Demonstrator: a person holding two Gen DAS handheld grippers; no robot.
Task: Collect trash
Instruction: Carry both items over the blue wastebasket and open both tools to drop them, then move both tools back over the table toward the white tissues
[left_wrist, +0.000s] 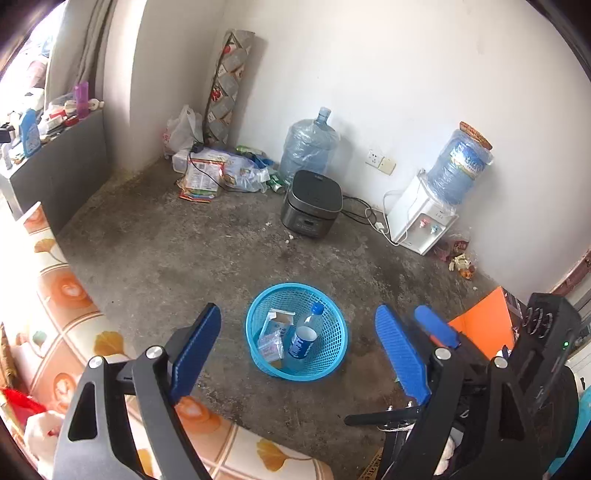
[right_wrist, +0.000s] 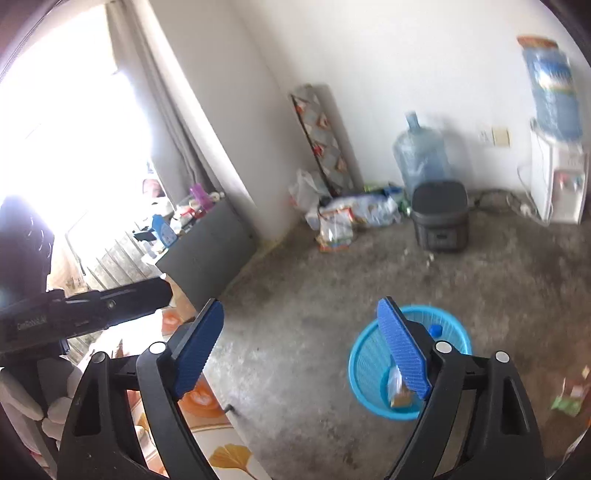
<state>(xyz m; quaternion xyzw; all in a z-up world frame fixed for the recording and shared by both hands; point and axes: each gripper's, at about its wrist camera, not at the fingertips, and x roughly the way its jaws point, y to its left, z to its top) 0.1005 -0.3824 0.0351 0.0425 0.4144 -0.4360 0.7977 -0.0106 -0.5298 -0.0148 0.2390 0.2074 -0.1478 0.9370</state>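
A blue mesh basket (left_wrist: 334, 354) stands on the concrete floor. In it lie a clear bottle with a blue cap (left_wrist: 312, 314), a blue paper cup (left_wrist: 303, 343) and crumpled packets (left_wrist: 275, 332). My left gripper (left_wrist: 299, 354) is open and empty, hovering above the basket. My right gripper (right_wrist: 301, 350) is open and empty; the basket (right_wrist: 365, 365) sits behind its right finger. The right gripper also shows in the left wrist view (left_wrist: 436, 325), to the right of the basket. Wrappers (left_wrist: 461, 262) lie on the floor by the water dispenser.
A black rice cooker (left_wrist: 312, 205), a water jug (left_wrist: 308, 146), a white water dispenser (left_wrist: 421, 218) and a pile of bags and packets (left_wrist: 221, 173) line the far wall. A patterned bed cover (left_wrist: 66, 314) runs along the left. An orange box (left_wrist: 484, 325) stands right.
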